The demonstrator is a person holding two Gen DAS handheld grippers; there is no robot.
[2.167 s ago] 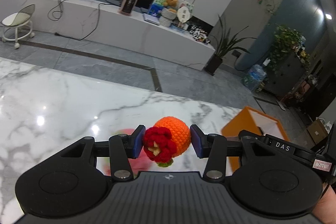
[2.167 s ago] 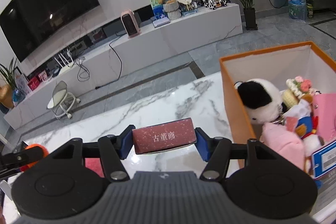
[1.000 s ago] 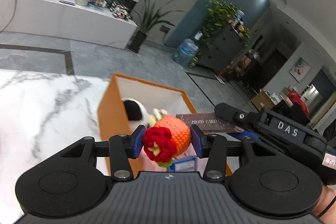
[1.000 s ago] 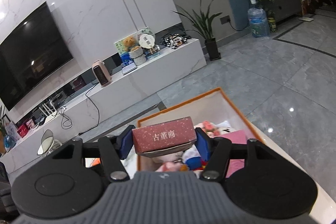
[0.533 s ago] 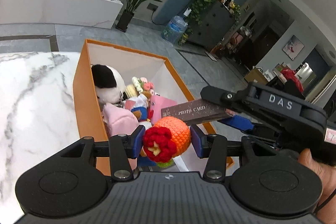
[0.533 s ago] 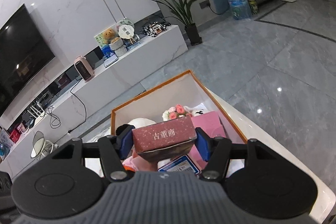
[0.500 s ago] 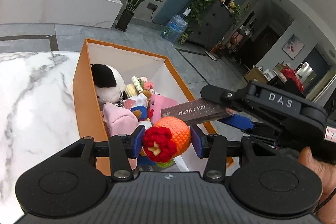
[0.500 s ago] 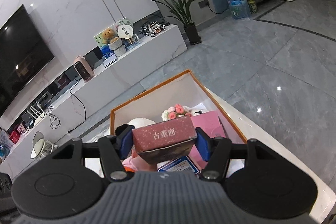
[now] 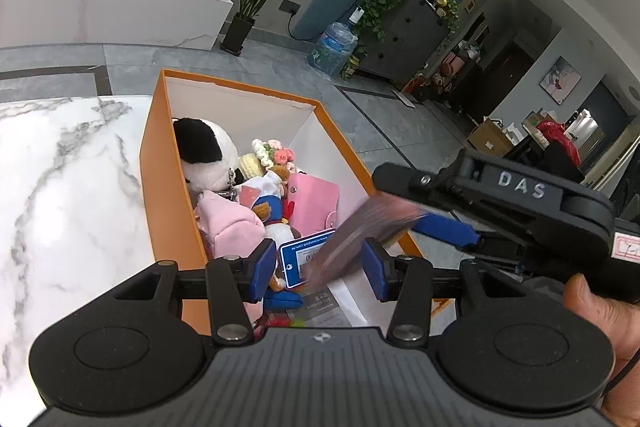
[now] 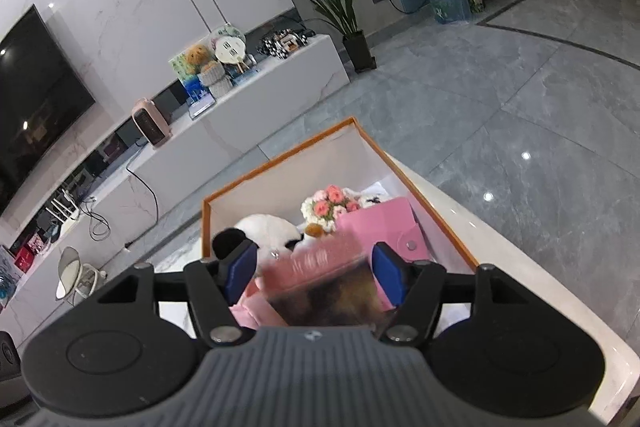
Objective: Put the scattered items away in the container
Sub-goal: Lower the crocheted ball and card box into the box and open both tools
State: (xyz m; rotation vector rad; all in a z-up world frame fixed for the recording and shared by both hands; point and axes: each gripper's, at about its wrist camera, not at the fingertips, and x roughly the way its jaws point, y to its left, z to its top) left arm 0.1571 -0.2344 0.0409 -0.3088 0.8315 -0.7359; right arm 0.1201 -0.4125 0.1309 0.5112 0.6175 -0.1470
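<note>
The orange box [image 9: 160,163] with white inner walls stands on the marble table and holds a panda plush [image 9: 202,155], a pink pouch [image 9: 228,227], a pink wallet [image 9: 316,199] and small toys. My left gripper [image 9: 318,265] is open and empty above the box's near end; the crocheted orange toy is out of sight. My right gripper [image 10: 314,273] is open over the box [image 10: 280,163]. The dark red photo card box [image 10: 324,279] is blurred, tilting and dropping between its jaws; it also shows in the left wrist view [image 9: 360,231].
The marble table [image 9: 60,195] stretches left of the box. The table's right edge [image 10: 520,267] runs close beside the box, with grey floor beyond. A long white TV bench [image 10: 240,131] stands across the room.
Both grippers have opened over the box. The crocheted orange toy has left the left jaws, and the photo card box is falling out of the right jaws.
</note>
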